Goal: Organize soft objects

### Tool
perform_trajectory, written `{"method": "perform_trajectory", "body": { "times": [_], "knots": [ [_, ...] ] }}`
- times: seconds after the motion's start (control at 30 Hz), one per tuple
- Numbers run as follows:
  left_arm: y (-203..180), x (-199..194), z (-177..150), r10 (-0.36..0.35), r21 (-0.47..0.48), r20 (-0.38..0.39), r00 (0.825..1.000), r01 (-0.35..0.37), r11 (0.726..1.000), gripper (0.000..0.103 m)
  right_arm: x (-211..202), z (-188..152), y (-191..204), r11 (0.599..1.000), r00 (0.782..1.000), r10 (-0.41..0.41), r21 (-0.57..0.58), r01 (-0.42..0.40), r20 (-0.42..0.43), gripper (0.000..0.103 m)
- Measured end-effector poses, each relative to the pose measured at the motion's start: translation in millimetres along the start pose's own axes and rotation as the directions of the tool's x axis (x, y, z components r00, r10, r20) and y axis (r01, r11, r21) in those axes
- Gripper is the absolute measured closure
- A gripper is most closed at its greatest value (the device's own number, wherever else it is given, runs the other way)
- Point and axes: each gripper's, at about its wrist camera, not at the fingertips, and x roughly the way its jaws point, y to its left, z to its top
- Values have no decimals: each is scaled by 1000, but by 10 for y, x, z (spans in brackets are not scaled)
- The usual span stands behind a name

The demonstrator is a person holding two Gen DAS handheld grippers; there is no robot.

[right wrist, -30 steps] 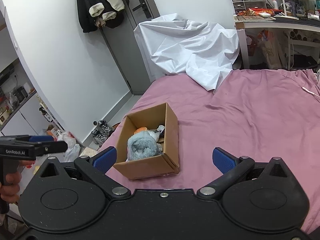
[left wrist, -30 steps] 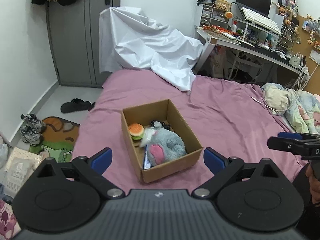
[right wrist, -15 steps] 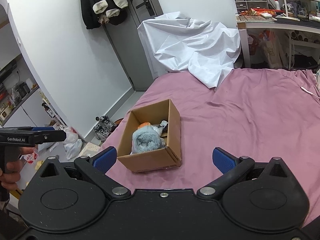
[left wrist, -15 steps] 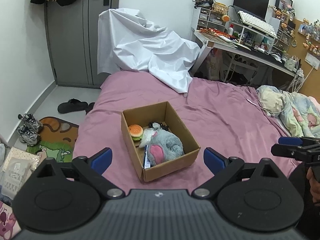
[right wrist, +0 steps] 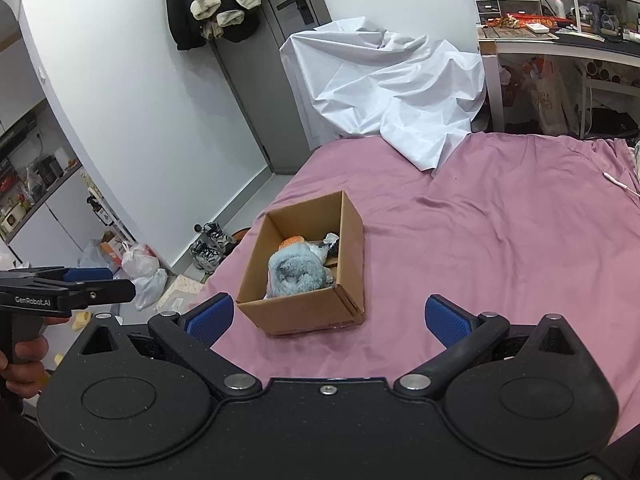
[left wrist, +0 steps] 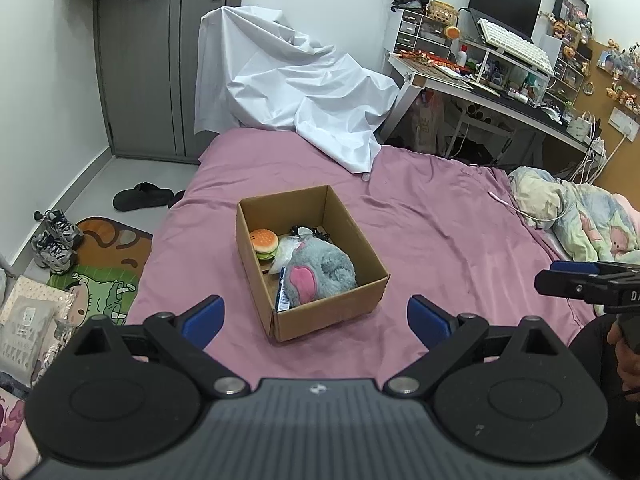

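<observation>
An open cardboard box (left wrist: pixel 360 254) (right wrist: pixel 352 256) sits on the pink bed. Inside lie a grey plush with a pink patch (left wrist: pixel 320 274) (right wrist: pixel 294 272), a plush burger (left wrist: pixel 264 242) and a clear bag (left wrist: pixel 286 252). My left gripper (left wrist: pixel 314 318) is open and empty, held above the bed just in front of the box. My right gripper (right wrist: pixel 328 320) is open and empty, also just short of the box. Each gripper shows side-on in the other's view: the right one (left wrist: pixel 576 282), the left one (right wrist: pixel 80 284).
The pink bed sheet (left wrist: pixel 432 216) spreads around the box. A white sheet (left wrist: pixel 288 80) drapes over something at the bed's far end. A patterned quilt (left wrist: pixel 576 216) lies at the right. A cluttered desk (left wrist: pixel 480 80) stands behind. Shoes (left wrist: pixel 54 240) and bags lie on the floor at the left.
Both grippers have drawn back and up slightly, so the box looks a little farther away. The box and its contents have not moved.
</observation>
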Motion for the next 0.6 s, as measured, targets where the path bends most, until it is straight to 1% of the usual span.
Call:
{"method": "perform_trajectory", "body": {
  "times": [0.17,0.37,0.6],
  "knots": [
    [-38,82,-17,-3,10,-26,1000,3,1000,6,38,5,19,1000,1000,-2,-12,2,-10,0],
    [-20,97,-26,3,12,-30,1000,-2,1000,6,75,-4,39,1000,1000,-5,-9,5,-20,0],
    [7,82,-33,7,2,-29,1000,-7,1000,6,101,7,98,1000,1000,11,-21,-11,-25,0]
  ]
}}
